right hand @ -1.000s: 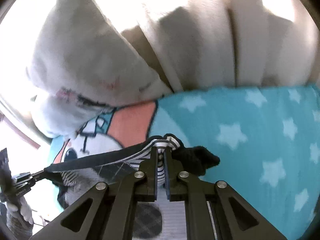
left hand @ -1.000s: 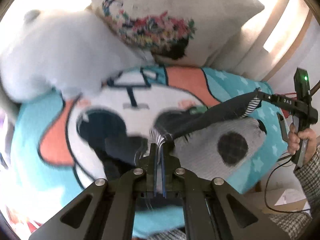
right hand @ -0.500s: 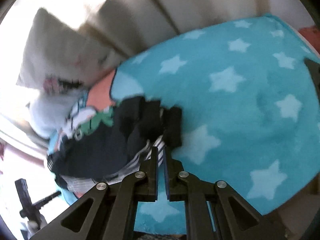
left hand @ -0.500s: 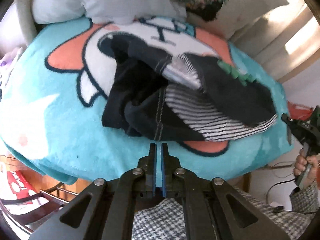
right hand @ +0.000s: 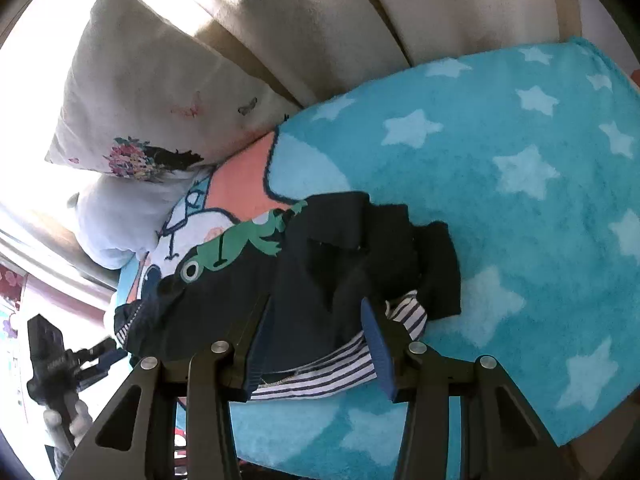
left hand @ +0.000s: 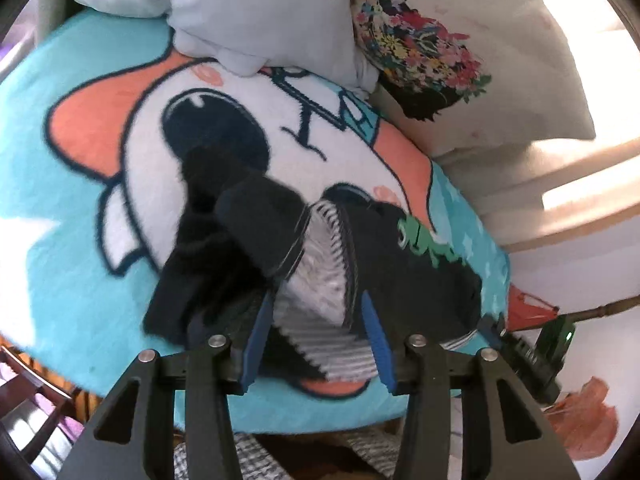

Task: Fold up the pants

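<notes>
Left wrist view: my left gripper (left hand: 318,340) gapes, released, over the crumpled pants (left hand: 304,272) on the blanket (left hand: 60,208); my right gripper (right hand: 318,340) gapes too.

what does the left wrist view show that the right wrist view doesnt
Only the left wrist view shows the big dark cartoon eye printed on the blanket, and the orange-red object at lower right.

Only the right wrist view shows the blanket's starred turquoise part spread wide, and the frog's eye on the pants' green print.

Both show the dark pants lying crumpled on the blanket with striped lining exposed, the floral pillow, the pale blue pillow, and each view's own gripper, left gripper and right gripper, open over the pants.
</notes>
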### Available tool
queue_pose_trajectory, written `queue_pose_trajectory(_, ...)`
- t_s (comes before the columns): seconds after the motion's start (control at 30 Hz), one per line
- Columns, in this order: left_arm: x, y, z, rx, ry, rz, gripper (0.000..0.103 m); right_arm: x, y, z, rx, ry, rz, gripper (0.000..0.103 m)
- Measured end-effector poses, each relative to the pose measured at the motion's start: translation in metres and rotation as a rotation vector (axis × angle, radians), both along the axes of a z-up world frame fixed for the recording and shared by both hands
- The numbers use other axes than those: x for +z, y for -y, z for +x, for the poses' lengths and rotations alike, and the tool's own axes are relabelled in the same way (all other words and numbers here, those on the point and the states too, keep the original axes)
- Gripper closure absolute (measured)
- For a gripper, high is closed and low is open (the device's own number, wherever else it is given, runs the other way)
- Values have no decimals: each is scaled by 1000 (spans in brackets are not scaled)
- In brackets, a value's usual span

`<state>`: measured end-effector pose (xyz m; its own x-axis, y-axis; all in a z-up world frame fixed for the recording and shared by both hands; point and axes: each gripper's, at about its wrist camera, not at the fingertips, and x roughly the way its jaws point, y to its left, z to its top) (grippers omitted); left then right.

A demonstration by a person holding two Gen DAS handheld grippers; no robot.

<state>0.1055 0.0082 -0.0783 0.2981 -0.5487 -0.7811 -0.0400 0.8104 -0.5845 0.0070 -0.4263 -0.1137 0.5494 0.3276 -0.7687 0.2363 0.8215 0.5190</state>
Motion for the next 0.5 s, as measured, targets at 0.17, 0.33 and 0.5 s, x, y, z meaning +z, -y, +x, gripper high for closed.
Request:
queue_pose_trajectory(0.17,-12,10,25,16,-52,-2,58,-8,6,-9,-9,-14,106,54)
queue_pose_trajectory(0.33,-25,9,26,44,-119,-52,95,-29,-3,-12,60,-31,410,54)
queue_pose_trajectory(0.5,-4,2,9,76,-75,-94,96,-53,-23,-1,55,-110,474,48)
